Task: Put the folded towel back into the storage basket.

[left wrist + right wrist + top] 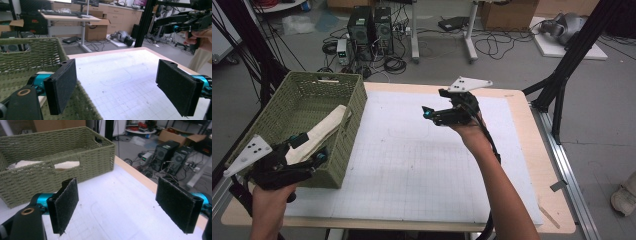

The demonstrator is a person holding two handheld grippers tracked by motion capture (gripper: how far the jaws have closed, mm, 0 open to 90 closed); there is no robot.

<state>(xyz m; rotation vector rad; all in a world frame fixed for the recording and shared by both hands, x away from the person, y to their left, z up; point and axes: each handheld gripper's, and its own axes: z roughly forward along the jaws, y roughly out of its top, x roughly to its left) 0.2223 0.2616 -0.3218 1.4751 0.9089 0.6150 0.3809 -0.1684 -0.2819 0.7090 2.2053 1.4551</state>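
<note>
- White mat covers our counter [422,165].
- Our left claw [307,147] gapes over the green basket [344,150], cloth [324,131] inside.
- Our right claw [428,114] hangs agape, empty.

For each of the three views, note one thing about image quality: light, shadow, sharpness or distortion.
High view: even, soft light, faint shadows on the white mat, slightly soft overall. Left gripper view: near pads of the left gripper crisp, the basket rim bowed by the wide lens. Right gripper view: basket weave sharp, the floor behind brighter and softer.
</note>
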